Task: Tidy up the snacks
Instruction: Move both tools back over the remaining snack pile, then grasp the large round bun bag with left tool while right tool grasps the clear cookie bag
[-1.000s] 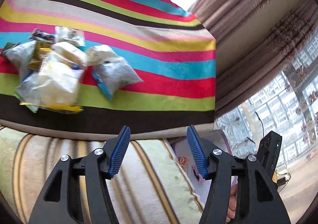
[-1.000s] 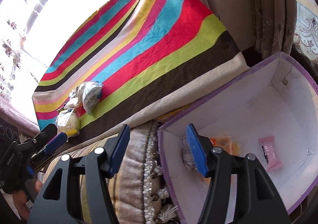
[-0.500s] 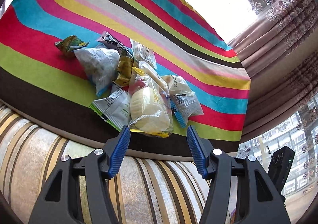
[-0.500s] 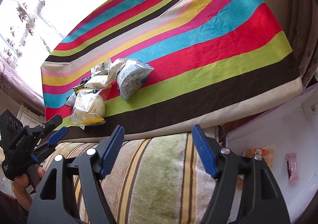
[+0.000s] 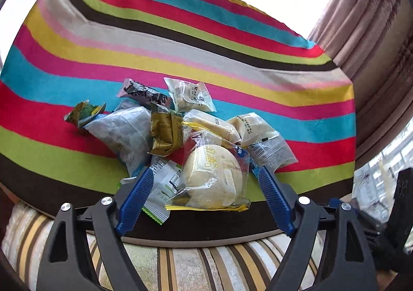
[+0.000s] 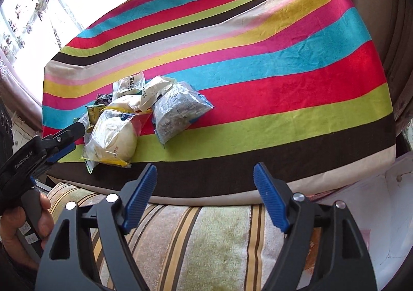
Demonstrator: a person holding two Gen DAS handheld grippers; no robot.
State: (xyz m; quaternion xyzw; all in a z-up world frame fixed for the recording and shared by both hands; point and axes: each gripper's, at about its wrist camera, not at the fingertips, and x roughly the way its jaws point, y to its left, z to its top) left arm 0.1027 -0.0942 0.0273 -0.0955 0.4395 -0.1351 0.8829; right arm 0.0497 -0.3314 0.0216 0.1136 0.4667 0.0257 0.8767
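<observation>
Striped cloth (image 5: 232,63) bears bun packet (image 5: 214,177) between spread left tongs (image 5: 204,177).

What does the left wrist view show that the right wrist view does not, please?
Only the left wrist view shows the green wrapper, the gold wrapper and the white-and-green packet plainly, with the open left gripper straddling the bun.

Only the right wrist view shows the hand holding the left gripper, the white box and the open right gripper above the cushion.

Both show the striped cloth, the bun and the blue-edged bag.
</observation>
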